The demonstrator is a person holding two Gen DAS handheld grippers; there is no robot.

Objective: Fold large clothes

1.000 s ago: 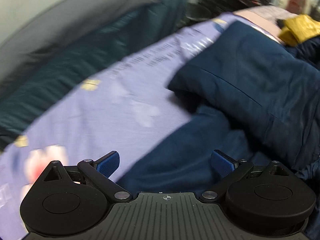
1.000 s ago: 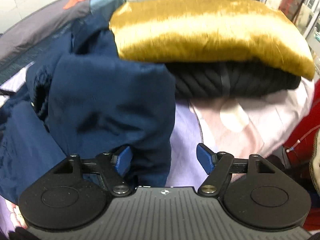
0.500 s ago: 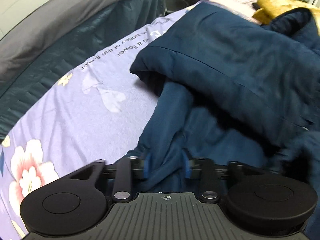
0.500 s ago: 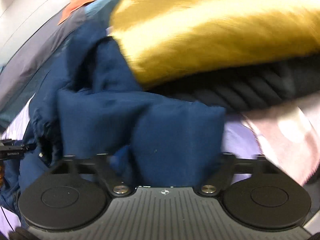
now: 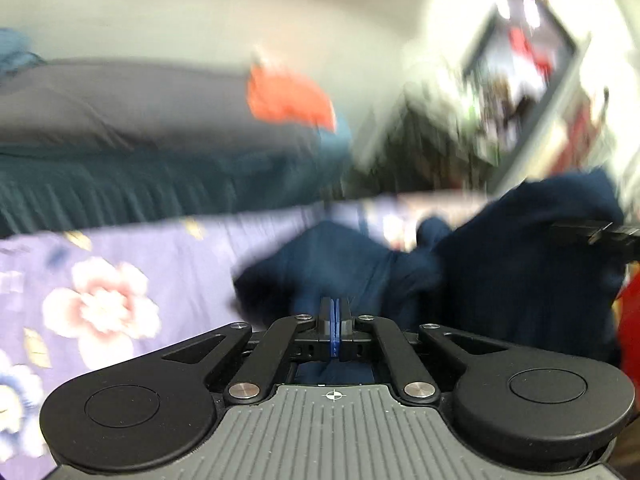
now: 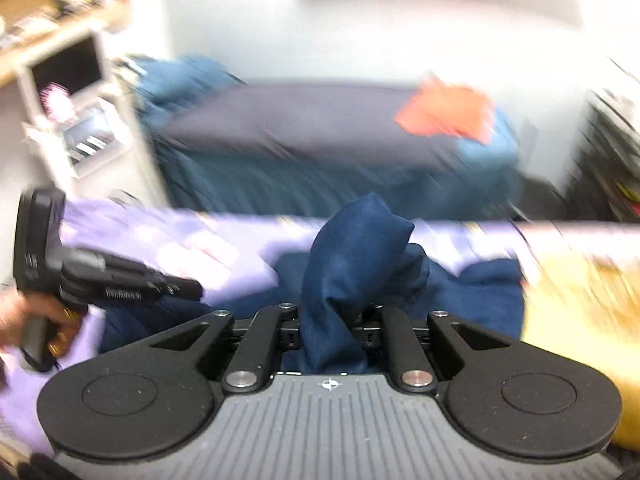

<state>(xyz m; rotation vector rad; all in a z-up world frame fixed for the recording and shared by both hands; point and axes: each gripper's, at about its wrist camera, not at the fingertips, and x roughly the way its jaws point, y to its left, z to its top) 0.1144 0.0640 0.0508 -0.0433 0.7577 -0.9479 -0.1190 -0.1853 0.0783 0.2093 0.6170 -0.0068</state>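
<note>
The left gripper [image 5: 335, 312] has its pads pressed together; the right gripper [image 6: 332, 326] is clamped on navy cloth [image 6: 352, 264].

Matt navy cloth garment [image 6: 352, 264], soft and creased. Smooth lilac floral-print bedsheet [image 5: 120, 264]. Matt black plastic on left gripper [image 5: 335, 322] and right gripper [image 6: 332, 332], ribbed grey housing, shiny metal pivot pins. Plush golden fabric [image 6: 580, 320], slightly glossy.

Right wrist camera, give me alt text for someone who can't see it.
The right gripper is shut on a bunched fold of the navy garment, which stands up between its fingers above a lilac floral bedsheet. At left, the left gripper reaches toward the same garment; a yellow fabric lies at right, and the background is motion-blurred.
</note>
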